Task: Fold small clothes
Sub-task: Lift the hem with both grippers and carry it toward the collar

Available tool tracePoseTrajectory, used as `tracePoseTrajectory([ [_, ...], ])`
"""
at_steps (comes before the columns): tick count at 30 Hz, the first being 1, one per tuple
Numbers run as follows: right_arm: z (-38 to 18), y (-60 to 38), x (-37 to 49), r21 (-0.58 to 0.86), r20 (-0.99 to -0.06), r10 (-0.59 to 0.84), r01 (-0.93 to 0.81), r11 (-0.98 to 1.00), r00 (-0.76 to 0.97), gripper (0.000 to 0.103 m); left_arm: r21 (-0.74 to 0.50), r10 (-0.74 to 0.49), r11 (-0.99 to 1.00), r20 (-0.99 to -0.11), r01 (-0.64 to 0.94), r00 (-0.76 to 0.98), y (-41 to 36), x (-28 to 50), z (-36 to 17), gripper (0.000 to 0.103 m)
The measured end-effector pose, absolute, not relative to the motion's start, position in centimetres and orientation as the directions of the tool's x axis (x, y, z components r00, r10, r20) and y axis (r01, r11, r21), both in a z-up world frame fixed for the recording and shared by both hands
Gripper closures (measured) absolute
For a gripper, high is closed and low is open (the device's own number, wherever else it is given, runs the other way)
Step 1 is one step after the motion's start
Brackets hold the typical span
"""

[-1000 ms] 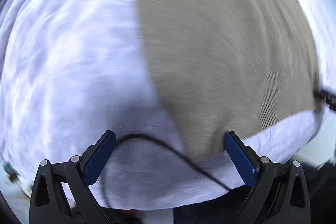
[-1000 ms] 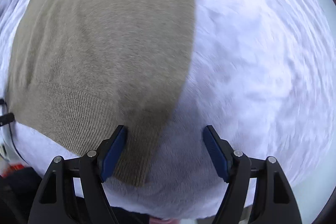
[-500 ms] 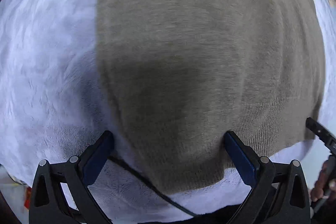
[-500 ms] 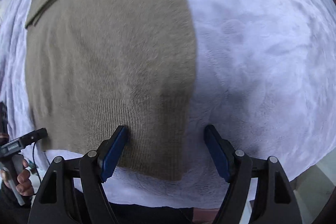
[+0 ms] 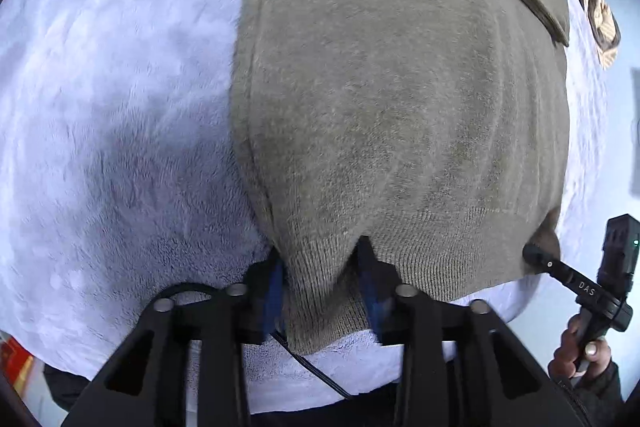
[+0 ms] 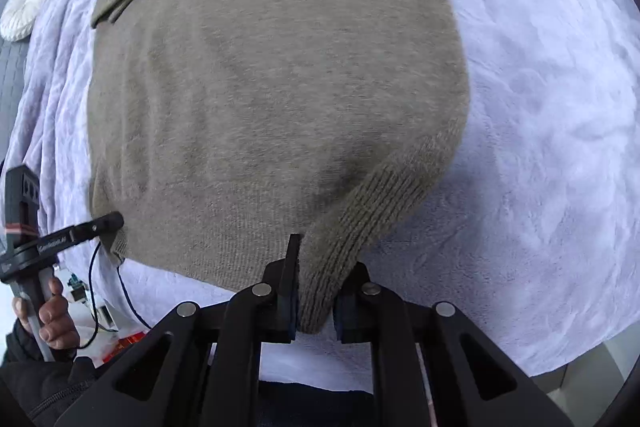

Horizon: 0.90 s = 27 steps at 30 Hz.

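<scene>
An olive knitted sweater lies flat on a pale fleece blanket, with a folded part across its far end. My left gripper is closing on the ribbed hem near the sweater's left corner. The knit is bunched up and pressed between the blue pads. In the right wrist view my right gripper is closing on the ribbed hem at the right corner, which is pinched and lifted a little. Each view shows the other gripper's tip at the opposite hem corner, held by a hand.
The blanket's near edge runs just below both grippers. A black cable lies across it by the left gripper. A white round cushion sits far left, and a dark patterned cloth lies past the blanket's far right.
Both grippers went from wide open over the hem to closed on it. The hem now bunches up between each pair of pads. Both hands dropped slightly toward the blanket.
</scene>
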State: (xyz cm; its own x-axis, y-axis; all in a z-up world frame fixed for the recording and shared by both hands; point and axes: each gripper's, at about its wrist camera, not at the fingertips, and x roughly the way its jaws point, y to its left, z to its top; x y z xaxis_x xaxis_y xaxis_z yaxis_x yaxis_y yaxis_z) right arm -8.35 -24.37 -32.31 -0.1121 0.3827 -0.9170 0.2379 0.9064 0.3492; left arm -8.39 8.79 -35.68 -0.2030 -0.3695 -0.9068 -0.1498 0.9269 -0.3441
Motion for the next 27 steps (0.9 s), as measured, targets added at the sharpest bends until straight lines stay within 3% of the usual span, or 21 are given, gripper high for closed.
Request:
tracePoseTrajectory([
  [1, -32.0, -25.4, -8.9, 0.355, -0.912, 0.392, 0.249, 0.901, -0.119, 0.086, -0.370, -0.399, 0.914, -0.893, -0.166, -0.206, 9.3, -8.5, -36.0, 0.031],
  [2, -32.2, -25.7, -8.7, 0.352, -0.910, 0.394, 0.261, 0.899, -0.130, 0.079, -0.392, -0.424, 0.902, -0.880, -0.178, -0.211, 9.3, -8.8, -36.1, 0.017],
  [3, -32.3, -26.1, -8.4, 0.357, -0.907, 0.402, 0.274, 0.893, -0.128, 0.065, -0.398, -0.430, 0.900, -0.878, -0.178, -0.212, 9.3, -8.9, -35.8, 0.015],
  [5, -32.5, -26.9, -7.9, 0.365, -0.907, 0.409, 0.294, 0.883, -0.103, 0.049, -0.374, -0.399, 0.916, -0.892, -0.147, -0.213, 8.9, -9.2, -35.7, 0.015],
  [6, -32.3, -27.1, -7.8, 0.360, -0.910, 0.404, 0.305, 0.882, -0.095, 0.049, -0.360, -0.380, 0.924, -0.899, -0.129, -0.216, 8.5, -9.3, -35.8, 0.015],
  [7, -32.4, -27.2, -8.3, 0.356, -0.911, 0.402, 0.316, 0.879, -0.092, 0.049, -0.347, -0.365, 0.931, -0.905, -0.115, -0.219, 6.8, -9.2, -35.5, 0.022],
  [8, -32.5, -27.4, -8.4, 0.350, -0.912, 0.400, 0.334, 0.875, -0.091, 0.049, -0.324, -0.336, 0.942, -0.915, -0.091, -0.221, 6.4, -9.2, -35.5, 0.042],
  [9, -32.7, -27.4, -8.4, 0.345, -0.913, 0.398, 0.350, 0.871, -0.091, 0.051, -0.295, -0.301, 0.954, -0.927, -0.060, -0.225, 5.9, -9.0, -35.5, 0.045],
  [10, -32.9, -26.8, -8.6, 0.343, -0.913, 0.397, 0.353, 0.871, -0.092, 0.058, -0.295, -0.296, 0.955, -0.928, -0.041, -0.227, 5.1, -8.7, -35.1, 0.053],
  [11, -33.0, -25.6, -9.3, 0.334, -0.915, 0.389, 0.341, 0.879, -0.106, 0.089, -0.298, -0.297, 0.954, -0.929, -0.028, -0.221, 5.0, -8.5, -34.8, 0.069],
  [13, -32.3, -24.9, -9.6, 0.314, -0.928, 0.360, 0.310, 0.898, -0.102, 0.091, -0.336, -0.338, 0.941, -0.918, -0.045, -0.209, 5.8, -8.3, -33.8, 0.086],
  [16, -31.0, -25.0, -10.2, 0.328, -0.932, 0.359, 0.325, 0.887, -0.038, 0.092, -0.379, -0.388, 0.922, -0.904, -0.086, -0.179, 7.5, -8.2, -32.8, 0.092],
  [21, -29.5, -27.0, -10.9, 0.372, -0.920, 0.389, 0.375, 0.849, 0.033, 0.092, -0.393, -0.400, 0.916, -0.905, -0.074, -0.146, 9.9, -8.2, -31.6, 0.093],
  [27, -26.4, -27.1, -9.9, 0.447, -0.894, 0.433, 0.288, 0.847, 0.114, 0.092, -0.405, -0.410, 0.908, -0.911, -0.105, -0.036, 11.3, -8.0, -27.0, 0.093],
])
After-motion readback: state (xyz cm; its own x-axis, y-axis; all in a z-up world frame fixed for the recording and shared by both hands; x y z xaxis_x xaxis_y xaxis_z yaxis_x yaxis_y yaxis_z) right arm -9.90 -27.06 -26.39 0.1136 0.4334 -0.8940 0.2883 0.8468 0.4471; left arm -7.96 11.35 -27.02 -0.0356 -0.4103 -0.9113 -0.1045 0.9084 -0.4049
